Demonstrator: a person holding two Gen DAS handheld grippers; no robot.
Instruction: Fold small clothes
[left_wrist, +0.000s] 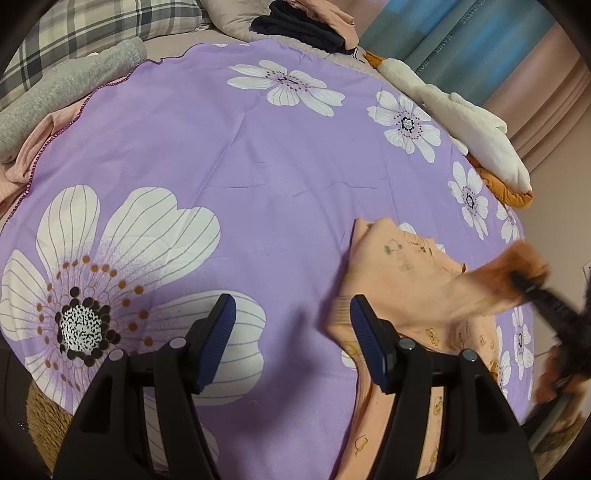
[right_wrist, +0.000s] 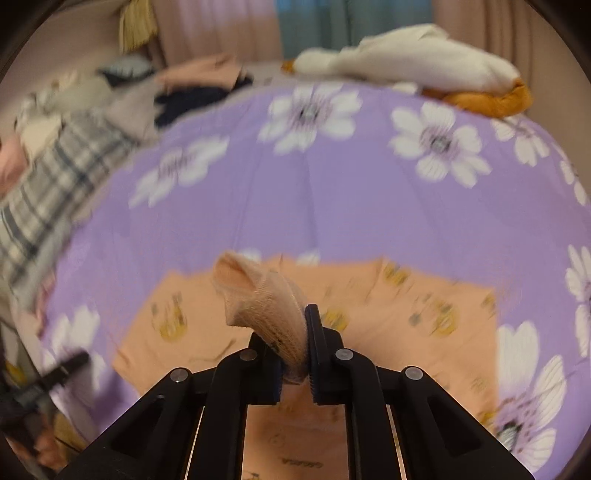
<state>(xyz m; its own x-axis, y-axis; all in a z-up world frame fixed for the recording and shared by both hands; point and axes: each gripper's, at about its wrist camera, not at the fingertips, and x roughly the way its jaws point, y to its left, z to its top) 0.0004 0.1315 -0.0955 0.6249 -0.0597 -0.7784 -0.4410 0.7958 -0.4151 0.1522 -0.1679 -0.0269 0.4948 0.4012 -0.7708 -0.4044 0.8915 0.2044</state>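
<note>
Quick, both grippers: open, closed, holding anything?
Left gripper: open, holding nothing, above the purple sheet.
Right gripper: closed on a ribbed edge of the peach garment.

The bedspread (left_wrist: 280, 177) is lilac, printed with large white flowers with grey-lined petals and dark, brown-dotted centres. The small garment (left_wrist: 402, 295) is peach with little yellow and grey cartoon prints; its ribbed cuff (right_wrist: 258, 306) is a paler peach. The left tool (left_wrist: 290, 347) is black with dark blue ridged pads. A plush toy (left_wrist: 476, 136) is white and orange. The pillow (left_wrist: 85, 33) is grey-and-cream plaid, the sweater (left_wrist: 55, 99) heather grey.
</note>
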